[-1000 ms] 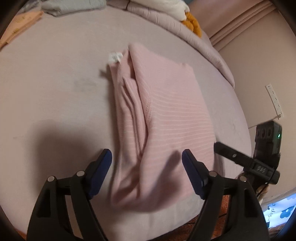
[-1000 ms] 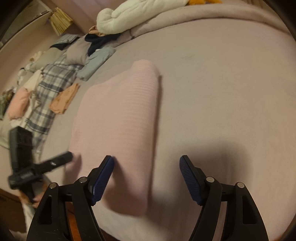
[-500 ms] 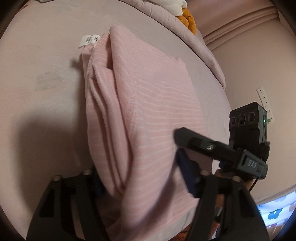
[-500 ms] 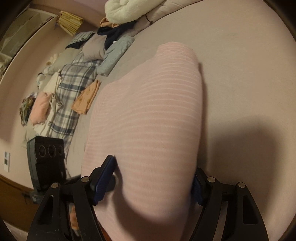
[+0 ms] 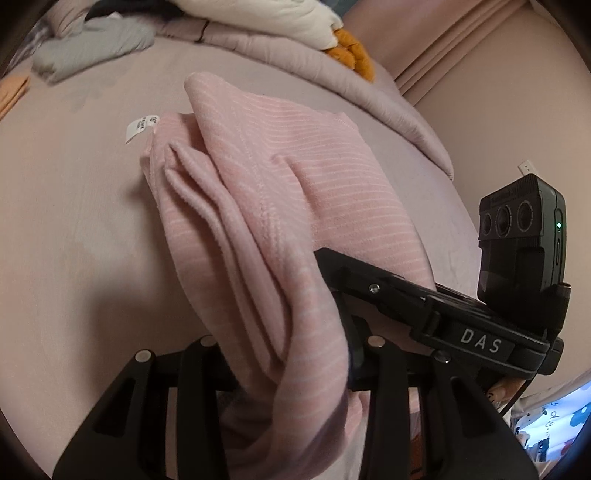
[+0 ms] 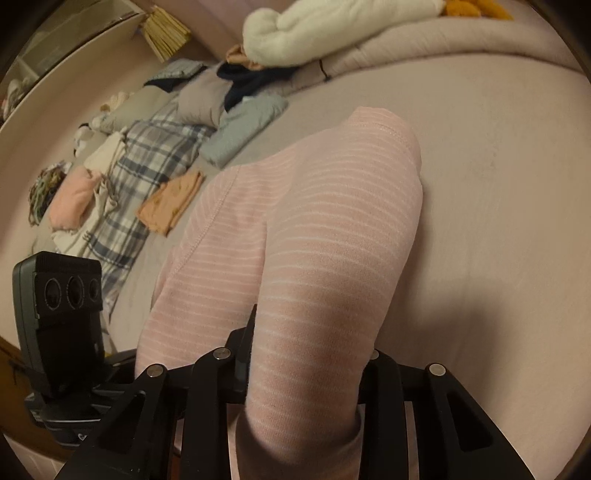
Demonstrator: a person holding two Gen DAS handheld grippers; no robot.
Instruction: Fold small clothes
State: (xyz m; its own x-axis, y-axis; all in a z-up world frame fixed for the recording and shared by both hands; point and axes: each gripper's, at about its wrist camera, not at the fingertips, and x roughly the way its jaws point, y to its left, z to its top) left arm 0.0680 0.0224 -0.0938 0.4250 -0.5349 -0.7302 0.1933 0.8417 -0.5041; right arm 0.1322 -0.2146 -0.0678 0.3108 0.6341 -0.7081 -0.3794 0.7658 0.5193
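A pink striped garment (image 5: 280,206) lies folded lengthwise on the mauve bed sheet (image 5: 74,229), its white label (image 5: 138,127) at the far left corner. My left gripper (image 5: 284,350) is shut on the garment's near end, the cloth bunched between the fingers and lifted. In the right wrist view the same garment (image 6: 314,229) rises from my right gripper (image 6: 306,354), which is shut on its other near corner. The blue pads are hidden by cloth. The right gripper's body and camera (image 5: 517,266) show beside the left one.
A grey folded garment (image 6: 243,129), an orange one (image 6: 173,201), a plaid cloth (image 6: 147,177) and a pink bundle (image 6: 72,195) lie at the left of the bed. A rolled duvet (image 5: 295,51) and white blanket (image 6: 332,26) line the far edge. The wall (image 5: 498,92) is right.
Both grippers moved in over the garment's near end and shut on it. The near end has lifted off the sheet and bunched up.
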